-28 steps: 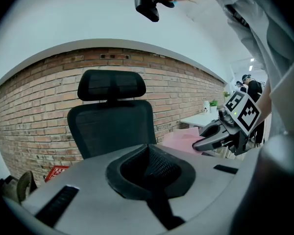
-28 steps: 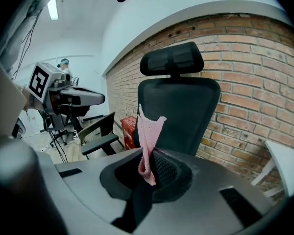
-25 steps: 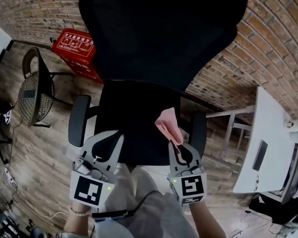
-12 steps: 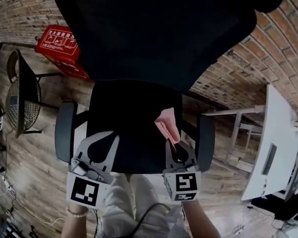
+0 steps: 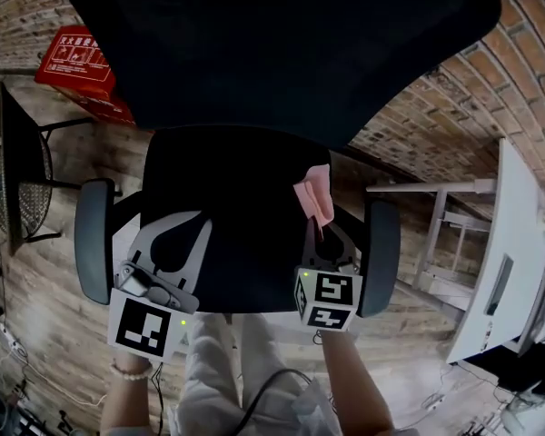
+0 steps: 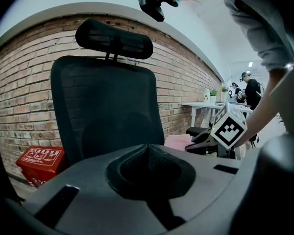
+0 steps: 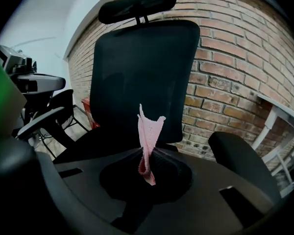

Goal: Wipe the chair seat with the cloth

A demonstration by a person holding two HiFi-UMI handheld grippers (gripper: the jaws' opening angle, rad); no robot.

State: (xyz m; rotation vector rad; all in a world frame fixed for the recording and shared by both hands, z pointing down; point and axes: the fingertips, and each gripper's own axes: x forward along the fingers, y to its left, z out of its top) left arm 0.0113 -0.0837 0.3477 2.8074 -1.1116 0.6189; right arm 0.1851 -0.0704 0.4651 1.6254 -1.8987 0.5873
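Observation:
The black office chair seat (image 5: 227,198) lies below me, with its tall mesh backrest (image 5: 272,44) beyond. A pink cloth (image 5: 313,194) sticks up from my right gripper (image 5: 320,232), which is shut on it above the seat's right part. In the right gripper view the cloth (image 7: 148,131) stands pinched between the jaws of the right gripper (image 7: 146,152), with the seat (image 7: 90,142) and backrest (image 7: 142,77) ahead. My left gripper (image 5: 174,218) hovers over the seat's front left, shut and holding nothing. From the left gripper (image 6: 148,147), its own view shows the backrest (image 6: 105,111) and the cloth (image 6: 179,141) off to the right.
Armrests (image 5: 93,243) (image 5: 381,254) flank the seat. A red box (image 5: 77,62) and a black wire chair (image 5: 18,162) stand on the wooden floor at left. A white desk (image 5: 518,262) stands at right, a brick wall (image 5: 454,98) behind. People stand far off (image 6: 250,89).
Both grippers have moved forward over the seat, the right one carrying the pink cloth further in. The head view has shifted, so the chair sits lower and more to the left.

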